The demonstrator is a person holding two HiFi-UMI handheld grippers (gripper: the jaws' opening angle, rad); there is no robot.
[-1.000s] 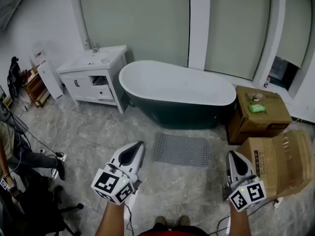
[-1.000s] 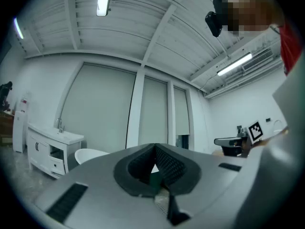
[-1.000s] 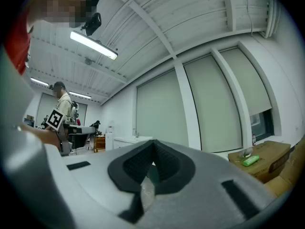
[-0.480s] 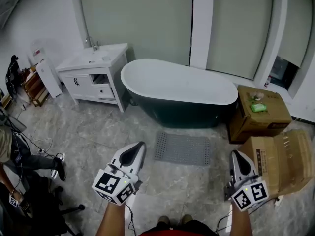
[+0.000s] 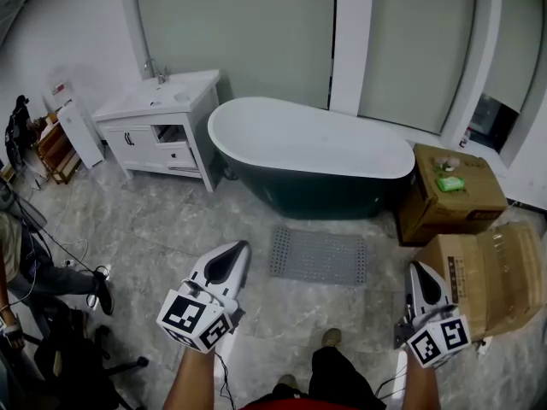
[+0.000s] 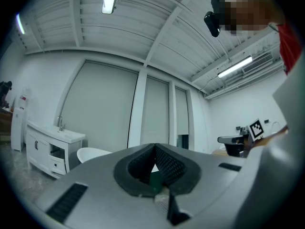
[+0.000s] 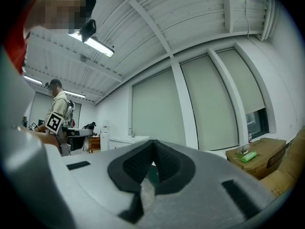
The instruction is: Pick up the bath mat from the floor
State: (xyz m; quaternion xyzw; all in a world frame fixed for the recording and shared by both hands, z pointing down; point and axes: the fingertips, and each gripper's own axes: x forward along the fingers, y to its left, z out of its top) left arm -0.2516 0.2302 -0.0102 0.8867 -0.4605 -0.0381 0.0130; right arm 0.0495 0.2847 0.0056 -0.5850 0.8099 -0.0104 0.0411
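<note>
A grey perforated bath mat (image 5: 317,255) lies flat on the marble floor in front of the dark bathtub (image 5: 316,165). My left gripper (image 5: 232,258) is held above the floor to the mat's left, jaws shut and empty. My right gripper (image 5: 420,275) hovers to the mat's right, also shut with nothing in it. Both stand apart from the mat. In the left gripper view my left gripper (image 6: 154,162) points level at the blinds; in the right gripper view my right gripper (image 7: 152,163) does the same, and the mat is not seen.
A white vanity with sink (image 5: 159,120) stands left of the tub. Cardboard boxes (image 5: 451,193) sit at the right, one open (image 5: 491,272). A seated person's leg and cables (image 5: 60,263) are at the left. My own foot (image 5: 329,338) shows below.
Both grippers kept their place and stayed shut. My view shifted slightly forward, and my leg and foot stepped into view at the bottom.
</note>
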